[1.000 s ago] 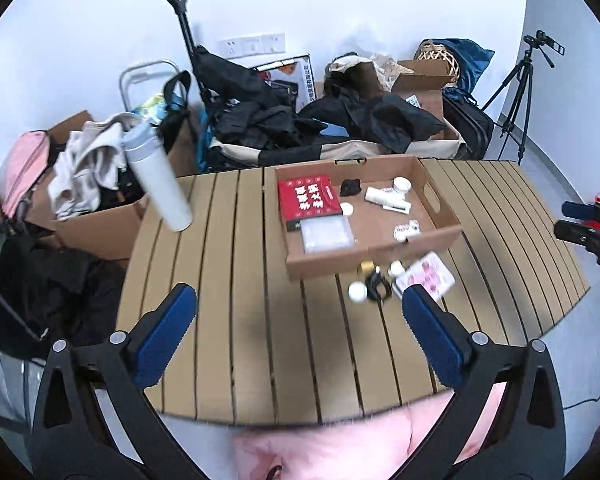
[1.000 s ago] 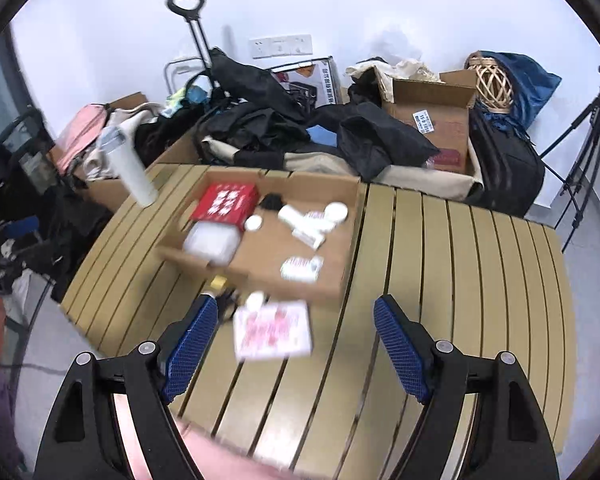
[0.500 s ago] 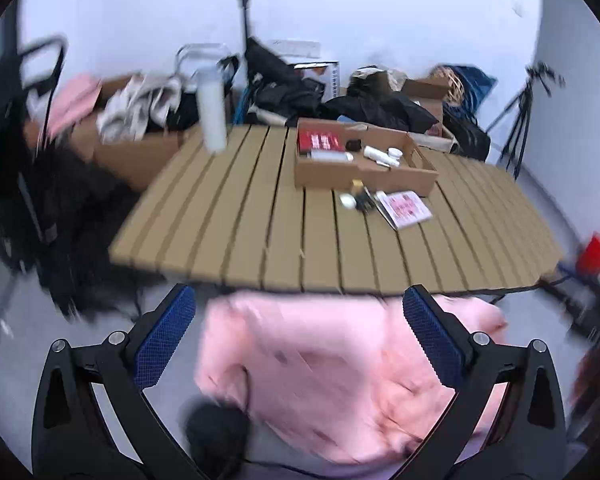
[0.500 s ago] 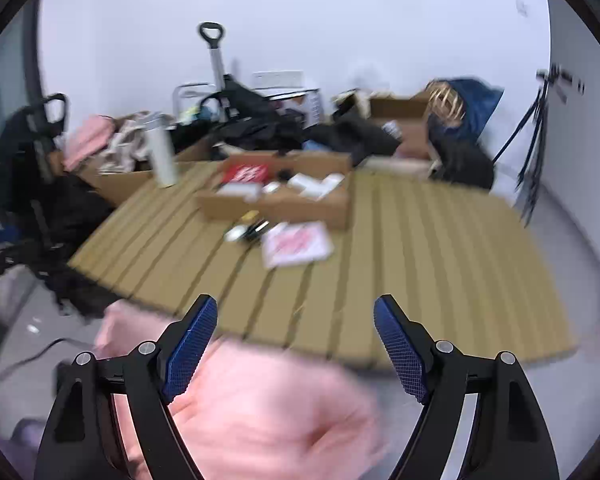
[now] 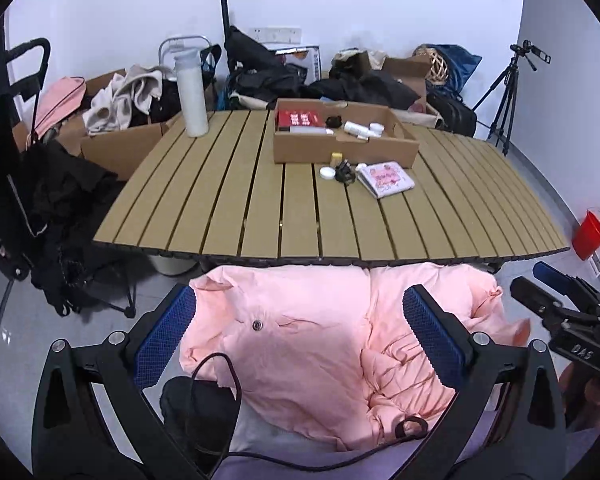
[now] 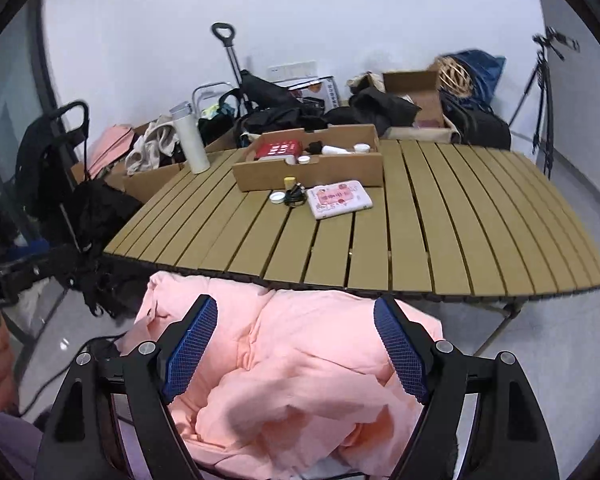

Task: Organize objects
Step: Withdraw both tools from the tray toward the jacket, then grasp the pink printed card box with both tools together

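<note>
Left wrist view: the left gripper point(image 5: 300, 340) hangs with its jaws spread wide, nothing between the blue pads but air; below them lies a crumpled pink jacket point(image 5: 320, 344), spread low in front of the near edge of the slatted table point(image 5: 228, 216). A black cable point(image 5: 220, 364) loops across the jacket's edge at 7 o'clock. On the table, at 12 o'clock from the jaws, stands an open cardboard box point(image 5: 340, 148) holding a red box point(image 5: 298, 118) and small white bottles. Just in front of the box lie a white lid point(image 5: 327, 172), a black clip-like item point(image 5: 345, 172) and a flat pink packet point(image 5: 386, 179). A tall white flask point(image 5: 191, 94) stands upright at 11 o'clock near the table's far left corner. The right gripper point(image 5: 556, 296) shows at 3 o'clock, seen side-on.

Right wrist view: the right gripper point(image 6: 296, 344) also has its jaws wide apart, empty, poised over the pink jacket point(image 6: 300, 380), which lies in folds below the table point(image 6: 440, 232) edge. The cardboard box point(image 6: 308, 168) sits at 12 o'clock, the pink packet point(image 6: 339, 199) just in front of it, touching neither jaw. The white flask point(image 6: 190, 140) stands at 11 o'clock.
</note>
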The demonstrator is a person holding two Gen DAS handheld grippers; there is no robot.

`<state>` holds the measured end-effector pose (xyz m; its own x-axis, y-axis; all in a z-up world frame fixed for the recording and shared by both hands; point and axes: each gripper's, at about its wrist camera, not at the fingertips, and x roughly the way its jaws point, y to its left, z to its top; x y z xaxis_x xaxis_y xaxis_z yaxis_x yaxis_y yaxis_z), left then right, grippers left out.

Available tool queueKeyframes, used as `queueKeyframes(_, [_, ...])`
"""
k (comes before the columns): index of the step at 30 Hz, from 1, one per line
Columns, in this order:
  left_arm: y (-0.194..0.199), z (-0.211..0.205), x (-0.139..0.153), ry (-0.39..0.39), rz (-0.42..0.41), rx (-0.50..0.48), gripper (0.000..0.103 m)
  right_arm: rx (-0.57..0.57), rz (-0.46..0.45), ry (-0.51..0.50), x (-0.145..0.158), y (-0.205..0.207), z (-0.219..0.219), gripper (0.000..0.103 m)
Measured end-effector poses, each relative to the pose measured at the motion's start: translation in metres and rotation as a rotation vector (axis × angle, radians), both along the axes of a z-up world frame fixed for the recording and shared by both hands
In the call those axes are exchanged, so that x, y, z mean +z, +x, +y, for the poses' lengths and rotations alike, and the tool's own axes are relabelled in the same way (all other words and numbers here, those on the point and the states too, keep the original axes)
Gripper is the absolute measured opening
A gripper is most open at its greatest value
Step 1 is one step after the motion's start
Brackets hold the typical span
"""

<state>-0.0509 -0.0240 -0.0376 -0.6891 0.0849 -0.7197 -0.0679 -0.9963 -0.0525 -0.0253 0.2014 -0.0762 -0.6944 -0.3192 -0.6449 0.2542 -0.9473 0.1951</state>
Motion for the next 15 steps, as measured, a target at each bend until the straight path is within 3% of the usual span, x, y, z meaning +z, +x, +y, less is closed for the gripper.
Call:
queueKeyframes(3, [-0.009, 0.003, -0.013, 0.016, -0.006, -0.012, 0.103, -0.004, -0.028, -0.017, -0.012, -0.008, 0.005, 0.084])
queueKeyframes(9, [-0.053, 0.017, -0.057, 0.038, -0.068, -0.061, 0.103, 0.035, -0.121, 0.062, -0.051, -0.038, 0.002, 0.084])
queueKeyframes(12, [-0.084, 0.028, -0.074, 0.058, -0.116, -0.086, 0.103, 0.066, -0.174, 0.069, -0.067, -0.061, 0.003, 0.074])
queueKeyframes(15, [-0.123, 0.045, -0.081, 0.035, -0.134, -0.081, 0.103, 0.046, -0.217, 0.054, -0.073, -0.098, 0.016, 0.072])
